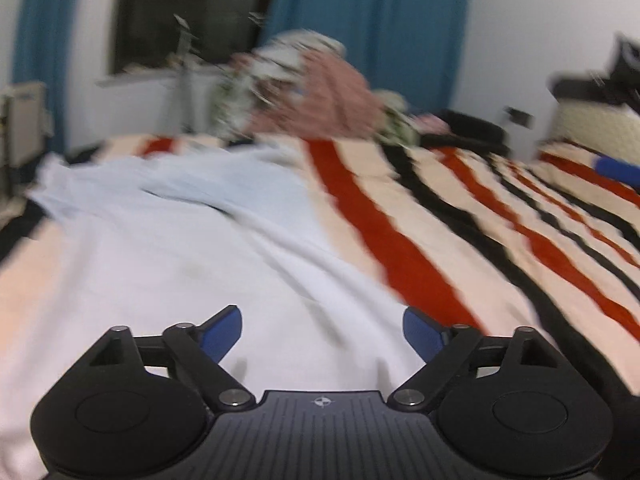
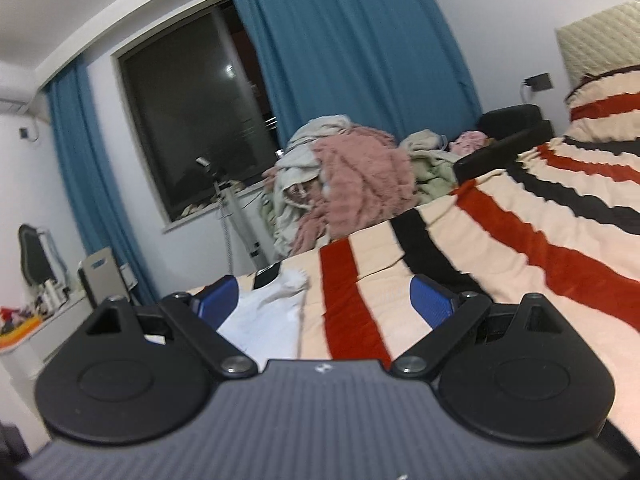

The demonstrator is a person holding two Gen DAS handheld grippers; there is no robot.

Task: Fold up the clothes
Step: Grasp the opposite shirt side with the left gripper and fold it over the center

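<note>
From your left wrist camera, your left tongs (image 1: 322, 332) stand wide open with nothing between the blue pads (image 1: 222, 334), hovering low over a white garment (image 1: 192, 240). That garment lies spread across the striped blanket (image 1: 460, 216) on the bed, reaching from just under the tongs to the far left edge. The picture is smeared, so you cannot tell whether the pads touch the cloth. Behind the bed sits a heap of clothes (image 1: 316, 92) in pink and pale tones, with blue curtains (image 1: 368, 32) and a dark window (image 1: 188, 12) beyond.

From your right wrist camera, your right tongs (image 2: 326, 304) are also spread wide and hold nothing. A corner of the white garment (image 2: 268, 320) shows between the pads, nearer the left one, lying on the striped blanket (image 2: 520, 232). The heap of clothes (image 2: 352, 176) rises past the bed's far edge, in front of the blue curtains (image 2: 352, 40) and the window (image 2: 188, 112).
</note>
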